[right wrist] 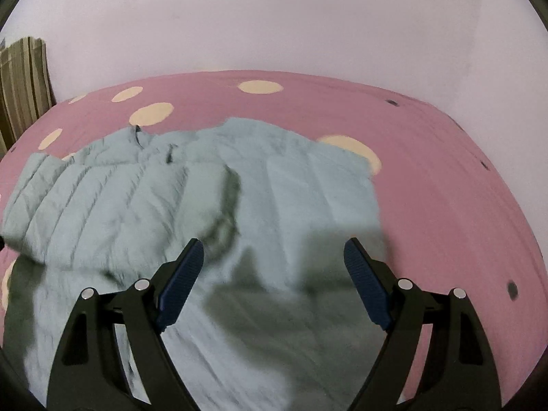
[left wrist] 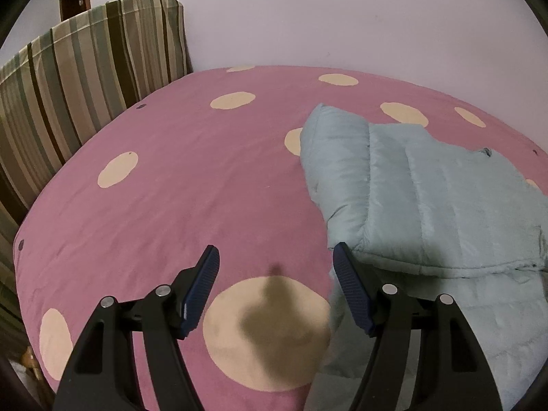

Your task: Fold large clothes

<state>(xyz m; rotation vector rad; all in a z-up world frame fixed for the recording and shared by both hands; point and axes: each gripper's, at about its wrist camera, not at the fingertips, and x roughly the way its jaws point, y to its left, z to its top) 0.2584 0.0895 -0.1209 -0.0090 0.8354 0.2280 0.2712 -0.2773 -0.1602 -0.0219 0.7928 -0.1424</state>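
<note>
**Bed, jacket, two grippers: holdings at this moment**

Jacket [right wrist: 191,198]: pale blue, quilted, puffy. Lies spread on the bed, partly folded. In the right wrist view one side is turned over onto the body, its thick edge running down the middle; the collar [right wrist: 137,133] points toward the far wall. In the left wrist view the folded sleeve [left wrist: 342,167] sits on top of the lower layer, which reaches the near edge of the frame. The right wrist view is motion-blurred, so seam detail is unclear.

Left gripper [left wrist: 275,257]: fingers spread wide, nothing between them. Hovers over bare sheet, above a cream spot [left wrist: 267,332] that carries its shadow. Its right-hand finger [left wrist: 352,294] stands just beside the jacket's left edge; contact cannot be told.

Right gripper [right wrist: 274,250]: fingers spread wide, nothing held. Hovers over the jacket's unfolded half, shadow falling on the fabric below.

Bed [left wrist: 164,185]: pink sheet with large cream spots and a few small dark dots. Fills most of both views.

Headboard [left wrist: 85,78]: upholstered in brown, green and cream stripes, standing at the left end of the bed.

Wall [right wrist: 274,27]: plain, pale, behind the bed.
</note>
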